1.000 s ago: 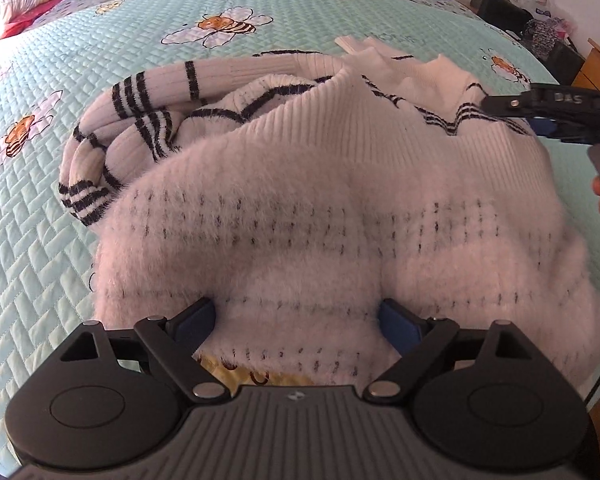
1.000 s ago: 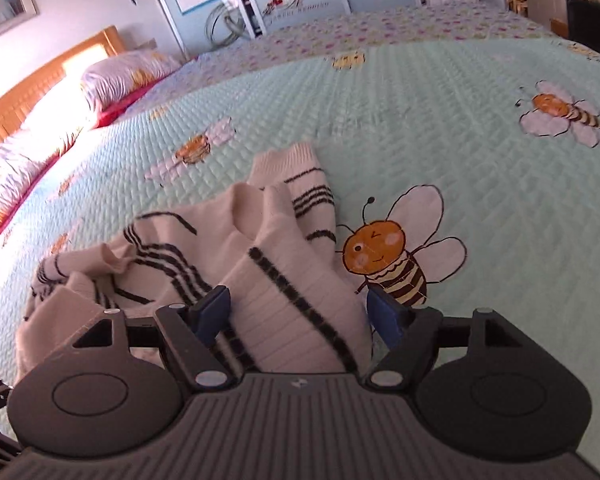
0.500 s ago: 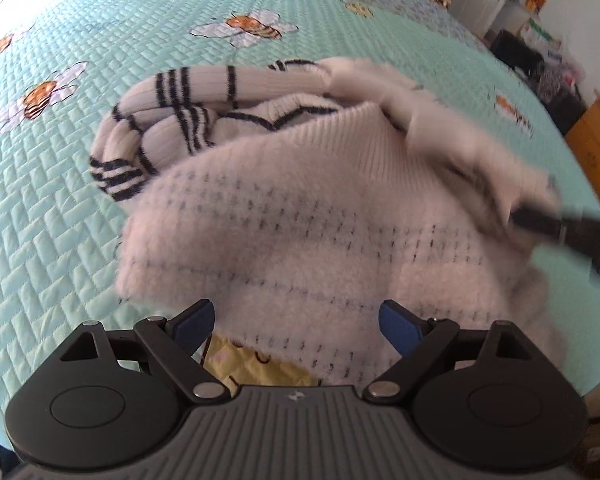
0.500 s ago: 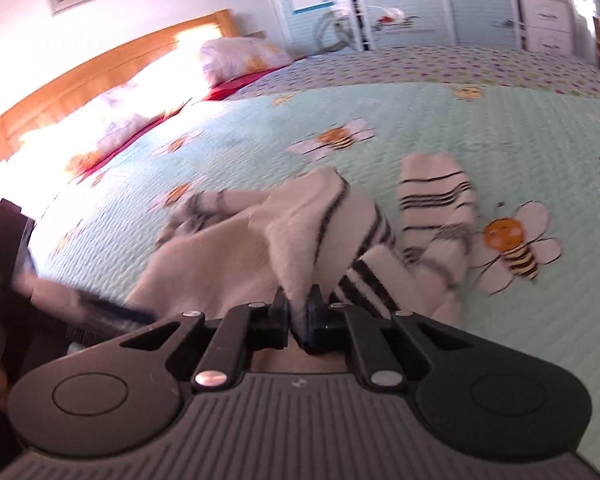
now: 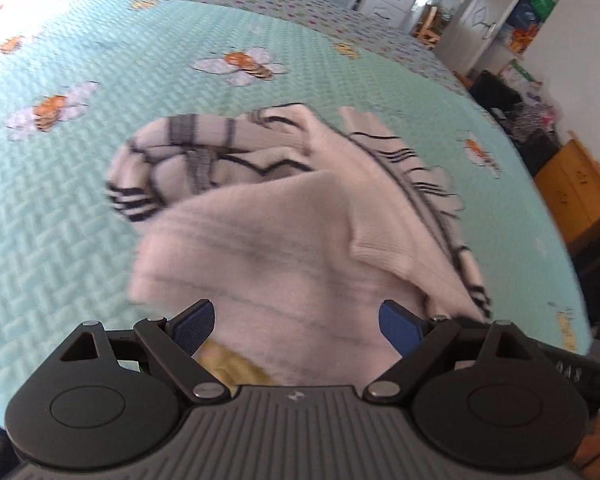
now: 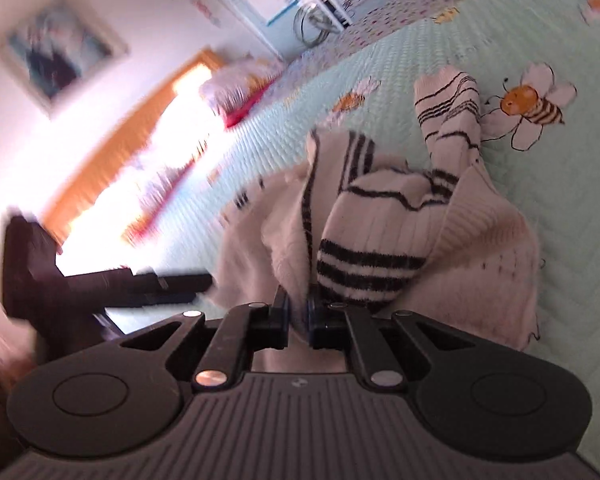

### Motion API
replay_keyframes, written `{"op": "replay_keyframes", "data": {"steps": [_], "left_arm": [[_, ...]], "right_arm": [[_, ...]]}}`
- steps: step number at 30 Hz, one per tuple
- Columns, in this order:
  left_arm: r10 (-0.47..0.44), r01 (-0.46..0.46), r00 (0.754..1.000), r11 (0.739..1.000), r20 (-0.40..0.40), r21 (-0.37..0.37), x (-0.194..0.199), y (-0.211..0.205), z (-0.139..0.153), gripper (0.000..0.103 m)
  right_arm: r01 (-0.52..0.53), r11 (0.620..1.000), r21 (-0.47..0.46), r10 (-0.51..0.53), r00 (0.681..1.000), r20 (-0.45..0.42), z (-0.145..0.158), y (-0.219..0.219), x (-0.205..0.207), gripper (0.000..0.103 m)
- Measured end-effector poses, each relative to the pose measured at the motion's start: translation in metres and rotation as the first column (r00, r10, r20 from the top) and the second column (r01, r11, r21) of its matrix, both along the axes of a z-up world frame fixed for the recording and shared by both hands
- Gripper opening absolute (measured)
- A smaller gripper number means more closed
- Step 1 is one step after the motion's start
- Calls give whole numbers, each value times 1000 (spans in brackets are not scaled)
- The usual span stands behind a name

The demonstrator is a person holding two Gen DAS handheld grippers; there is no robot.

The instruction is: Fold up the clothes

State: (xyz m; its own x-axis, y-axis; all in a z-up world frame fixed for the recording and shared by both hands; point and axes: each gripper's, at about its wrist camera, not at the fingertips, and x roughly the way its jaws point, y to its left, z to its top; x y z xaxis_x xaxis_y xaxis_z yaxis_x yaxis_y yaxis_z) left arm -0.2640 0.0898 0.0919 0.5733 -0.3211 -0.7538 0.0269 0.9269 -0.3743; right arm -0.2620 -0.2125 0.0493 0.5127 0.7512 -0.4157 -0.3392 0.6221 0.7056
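Dragged sideways since a second ago, white striped sweater (image 6: 384, 240) bunched on the bee-print quilt (image 5: 80, 208), right gripper (image 6: 298, 316) just closed — jaws clamped on a fold, left gripper (image 5: 296, 322) wide apart — fabric lying between its pads (image 5: 194, 322), unpinched.

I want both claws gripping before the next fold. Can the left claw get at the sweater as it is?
Probably yes: the left claw stands open over the sweater, with nothing between them.

Crumpled striped sweater (image 5: 284, 216) on bee-print quilt (image 5: 60, 208)
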Motion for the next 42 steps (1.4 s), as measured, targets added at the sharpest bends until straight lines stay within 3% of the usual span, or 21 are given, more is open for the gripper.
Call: {"op": "replay_keyframes", "data": {"steps": [2, 4, 7, 12, 16, 17, 18, 19, 20, 23, 26, 29, 30, 31, 33, 37, 42], "left_arm": [[-27, 25, 999, 995, -23, -95, 7, -10, -1, 92], [-40, 31, 998, 980, -42, -197, 16, -20, -4, 92], [-41, 11, 996, 945, -84, -326, 29, -35, -10, 92], [-14, -41, 990, 919, -138, -392, 44, -53, -22, 92], [7, -67, 990, 906, -144, -418, 54, -63, -28, 92], [7, -61, 992, 905, -127, -421, 57, -66, -28, 85], [5, -51, 993, 916, -117, -397, 61, -70, -28, 53], [2, -42, 994, 927, -107, -373, 64, -74, -27, 31], [-1, -31, 996, 936, -91, -350, 66, -78, -26, 21], [-19, 18, 1000, 958, 0, -286, 61, -85, -12, 15], [-12, 38, 992, 977, 124, -211, 48, -81, 12, 13], [22, 13, 969, 990, 247, -139, 31, -67, 38, 12], [38, -3, 960, 992, 276, -124, 26, -58, 44, 12], [52, -18, 955, 993, 293, -116, 21, -49, 49, 12], [80, -45, 953, 991, 291, -123, 11, -28, 53, 12], [64, -32, 966, 991, 251, -129, -9, -11, 49, 12], [9, 23, 971, 991, 238, -132, -27, -11, 46, 12]], "right_arm": [[31, 994, 101, -29, 999, -23, 2, -15, 6, 8], [53, 988, 143, -49, 998, -33, 2, -22, 9, 8], [58, 990, 131, -55, 998, -25, 2, -23, 10, 8], [43, 994, 99, -44, 999, 0, 1, -18, 7, 8], [10, 1000, 3, -10, 998, 62, 7, -3, 5, 8], [-2, 1000, -17, 3, 997, 77, 9, 2, 4, 8], [-12, 999, -35, 15, 996, 91, 11, 6, 3, 8], [-17, 998, -54, 23, 995, 102, 12, 10, 2, 8], [-9, 997, -72, 16, 994, 107, 12, 12, 2, 8], [26, 997, -66, -20, 996, 91, 8, 8, 5, 9], [67, 997, 40, -69, 995, 74, 7, -9, 3, 19], [114, 981, 158, -125, 990, 59, 12, -29, 1, 32], [154, 974, 165, -163, 985, 47, 15, -35, 1, 49], [193, 966, 171, -201, 979, 35, 18, -41, 2, 74], [257, 950, 178, -264, 964, 15, 19, -53, 5, 86], [326, 944, 47, -319, 942, -107, 11, -59, 41, 86], [314, 949, 17, -303, 928, -216, -2, -45, 101, 86]]}}
